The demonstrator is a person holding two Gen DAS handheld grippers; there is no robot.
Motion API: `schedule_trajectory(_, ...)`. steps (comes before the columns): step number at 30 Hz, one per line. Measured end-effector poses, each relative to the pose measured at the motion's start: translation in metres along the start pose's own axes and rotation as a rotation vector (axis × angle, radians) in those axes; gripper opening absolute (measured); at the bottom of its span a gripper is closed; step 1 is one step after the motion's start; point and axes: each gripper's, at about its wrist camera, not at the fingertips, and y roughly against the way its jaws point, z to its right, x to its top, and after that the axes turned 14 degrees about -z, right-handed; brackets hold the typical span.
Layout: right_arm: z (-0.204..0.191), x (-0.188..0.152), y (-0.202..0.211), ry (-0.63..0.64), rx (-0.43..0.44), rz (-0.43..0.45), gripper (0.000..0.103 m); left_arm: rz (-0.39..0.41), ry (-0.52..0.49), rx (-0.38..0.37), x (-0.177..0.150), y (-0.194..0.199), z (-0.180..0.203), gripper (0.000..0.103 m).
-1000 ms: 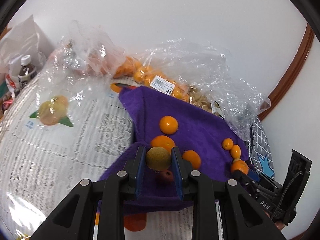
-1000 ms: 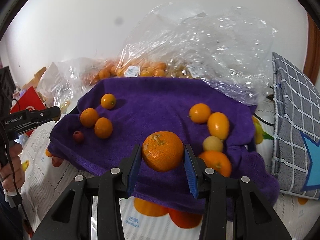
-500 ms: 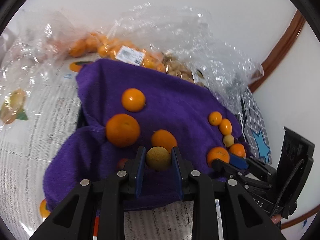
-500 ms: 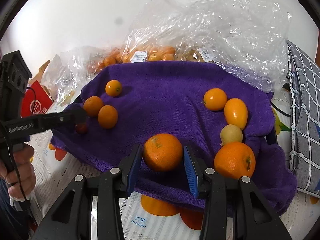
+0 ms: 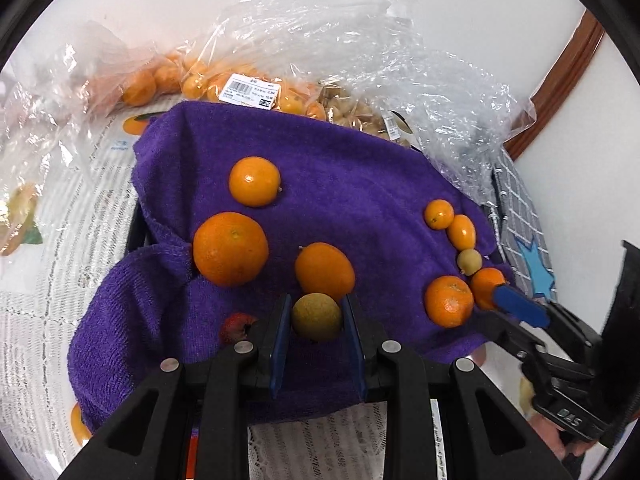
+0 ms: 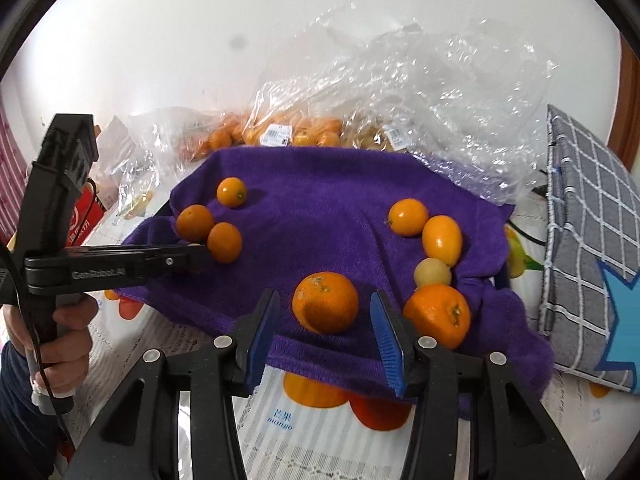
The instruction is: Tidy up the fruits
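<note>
My left gripper (image 5: 316,322) is shut on a small yellow-green round fruit (image 5: 316,317) just above the near part of the purple towel (image 5: 352,184). Three oranges (image 5: 231,249) lie on the towel ahead of it, and a small red fruit (image 5: 238,326) sits to its left. My right gripper (image 6: 325,322) has its jaws opening around an orange (image 6: 325,303) that rests on the towel (image 6: 320,208); both blue pads stand clear of it. To its right, a second orange (image 6: 437,315), a pale fruit (image 6: 433,272) and two kumquats (image 6: 442,239) curve away in a line.
Clear plastic bags (image 6: 420,92) of oranges and nuts lie behind the towel against the white wall. A grey checked bag (image 6: 588,216) stands at the right. Printed paper (image 5: 52,272) covers the table. A hand (image 6: 60,332) holds the left gripper (image 6: 198,256) at the towel's left.
The right jaws have spread off the orange, which now lies on the towel. The left gripper has swung over the towel with its fruit still held.
</note>
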Motion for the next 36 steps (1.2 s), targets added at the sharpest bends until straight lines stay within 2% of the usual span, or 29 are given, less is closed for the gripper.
schedule_trajectory(3,0.001,-0.005,0.008,-0.012,-0.018,0.016,0.049,-0.002,0.0,0.025,-0.001,0.0,0.002,0.026)
schedule_trajectory(7,0.003,-0.011,0.018,-0.041,-0.036,0.012,0.049,0.009,0.003,0.05,-0.009,0.01,0.006,0.035)
schedule_trajectory(10,0.002,-0.015,0.031,-0.06,-0.082,0.011,0.049,0.031,0.008,0.046,-0.02,0.024,0.007,0.041)
schedule_trajectory(14,0.003,-0.023,0.055,-0.108,-0.111,0.037,0.049,0.078,0.014,0.067,-0.038,0.047,0.011,0.047)
schedule_trajectory(19,-0.001,-0.035,0.082,-0.154,-0.133,0.052,0.049,0.165,0.018,0.103,-0.063,0.08,0.024,0.063)
schedule_trajectory(26,-0.011,-0.06,0.123,-0.17,-0.21,0.067,0.05,0.262,-0.006,0.166,-0.1,0.119,0.055,0.072)
schedule_trajectory(30,-0.01,-0.077,0.148,-0.194,-0.23,0.118,0.079,0.275,-0.005,0.153,-0.119,0.136,0.067,0.074)
schedule_trajectory(36,-0.011,-0.101,0.182,-0.219,-0.217,0.189,0.093,0.289,-0.026,0.169,-0.141,0.154,0.087,0.083)
